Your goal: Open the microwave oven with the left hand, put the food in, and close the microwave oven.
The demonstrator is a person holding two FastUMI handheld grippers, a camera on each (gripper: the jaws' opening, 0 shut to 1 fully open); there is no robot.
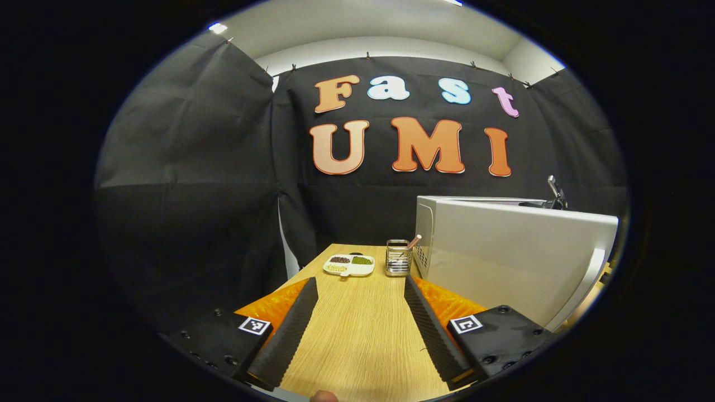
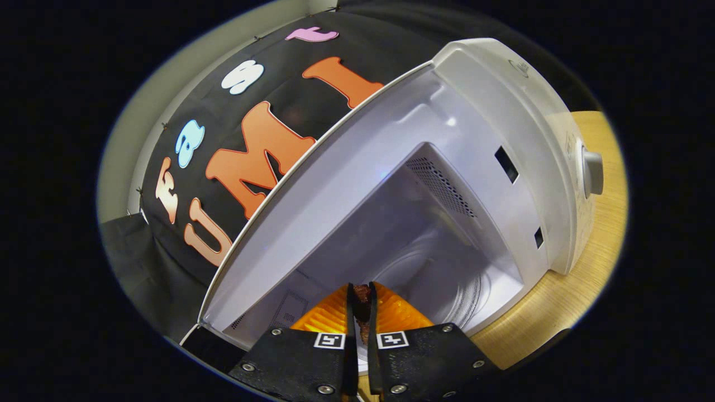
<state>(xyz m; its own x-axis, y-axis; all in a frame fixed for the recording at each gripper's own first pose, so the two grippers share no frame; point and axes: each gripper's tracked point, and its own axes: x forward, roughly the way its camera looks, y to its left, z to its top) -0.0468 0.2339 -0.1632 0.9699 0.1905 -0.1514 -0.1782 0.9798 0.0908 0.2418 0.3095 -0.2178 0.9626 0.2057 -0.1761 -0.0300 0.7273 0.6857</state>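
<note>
In your left gripper view, your left gripper (image 1: 360, 290) has its fingers spread wide apart over the wooden table (image 1: 357, 335), gripping nothing. Past the fingertips, from left to right, you have a white divided dish (image 1: 349, 265) with small heaps of beans or grains in its compartments, a metal utensil holder (image 1: 398, 258) just beside it with something pinkish sticking out, and then the white microwave oven (image 1: 503, 251), its door (image 1: 581, 290) swung out toward you at the right edge.

In your right gripper view, your right gripper (image 2: 362, 298) is closed tight on a small dark reddish piece of food (image 2: 362, 294), squeezed between both fingers. You hold it at the microwave's open mouth (image 2: 424, 245), the cavity and its round glass turntable (image 2: 447, 285) just ahead, the control knob (image 2: 592, 173) at far right.
</note>
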